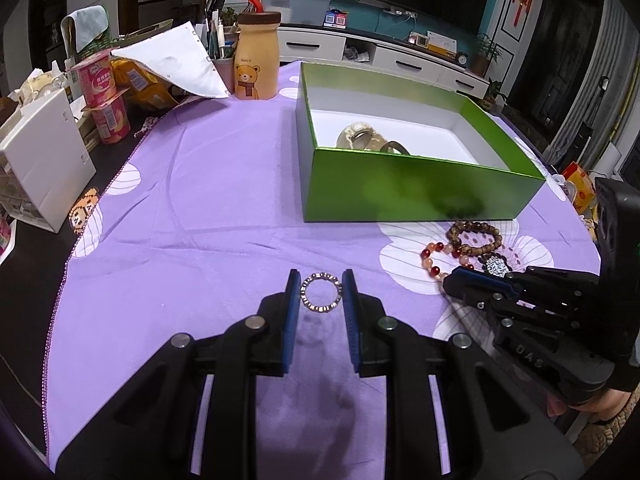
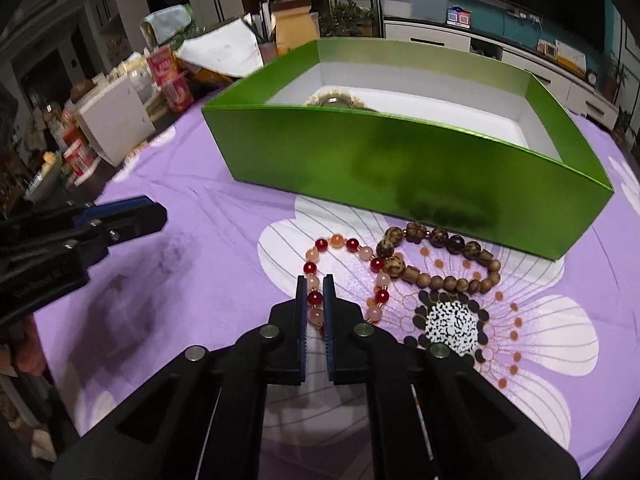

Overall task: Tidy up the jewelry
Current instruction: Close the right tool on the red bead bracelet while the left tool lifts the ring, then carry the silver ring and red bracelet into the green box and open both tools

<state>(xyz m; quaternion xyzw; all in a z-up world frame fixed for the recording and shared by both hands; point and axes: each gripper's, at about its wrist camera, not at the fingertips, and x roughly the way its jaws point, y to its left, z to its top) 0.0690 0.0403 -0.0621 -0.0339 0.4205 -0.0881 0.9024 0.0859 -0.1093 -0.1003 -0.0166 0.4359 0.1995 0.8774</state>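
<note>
Green box (image 1: 400, 184) as landmark: left claw (image 1: 321, 280) before it grips silver ring (image 1: 321, 293); right claw (image 2: 315, 286) clamps red bracelet (image 2: 348, 268), brown beads (image 2: 444, 268) alongside.

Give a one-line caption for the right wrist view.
Right gripper shut on red-and-pink bracelet, beside brown bracelet, before green box.

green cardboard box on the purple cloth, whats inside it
Inside the green cardboard box a pale beaded bracelet lies on the white floor, with a darker ring-shaped piece beside it. The near wall hides their lower parts and the floor strip behind it.
</note>
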